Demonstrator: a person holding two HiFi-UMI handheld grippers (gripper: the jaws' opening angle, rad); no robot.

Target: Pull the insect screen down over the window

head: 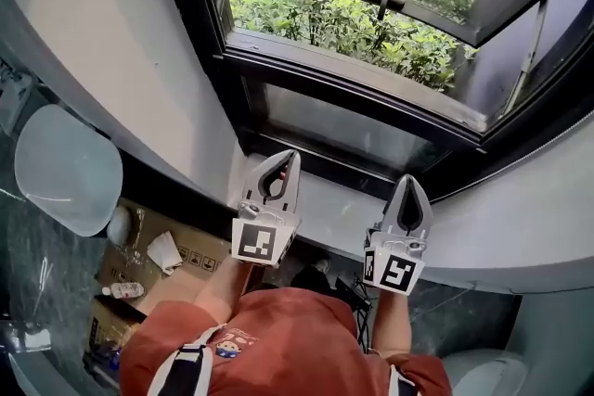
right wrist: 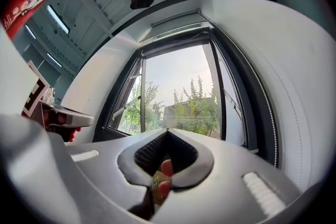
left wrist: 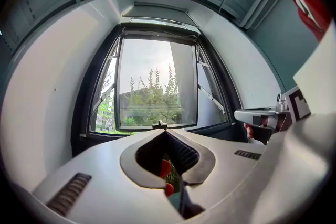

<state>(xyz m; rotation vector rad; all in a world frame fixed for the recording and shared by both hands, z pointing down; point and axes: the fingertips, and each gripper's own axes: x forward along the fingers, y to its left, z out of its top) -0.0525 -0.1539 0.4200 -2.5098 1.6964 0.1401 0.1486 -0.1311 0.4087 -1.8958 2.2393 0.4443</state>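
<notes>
First, the head view: the left claw (head: 289, 156) and right claw (head: 409, 180) sit at 6 o'clock above a pale sill (head: 334, 210). Both point at the window (head: 325, 60), whose sash is swung out over shrubs at 12 o'clock.

Left claw view: tips pressed together, holding nothing. At 12 o'clock a pale housing (left wrist: 155, 10) caps the frame — probably the rolled insect screen, not yet drawn.

Right claw view: tips likewise closed and empty.

To do this well, raise a claw, open it, grip the pull bar centrally and draw down evenly. Any handle is too small to make out.
</notes>
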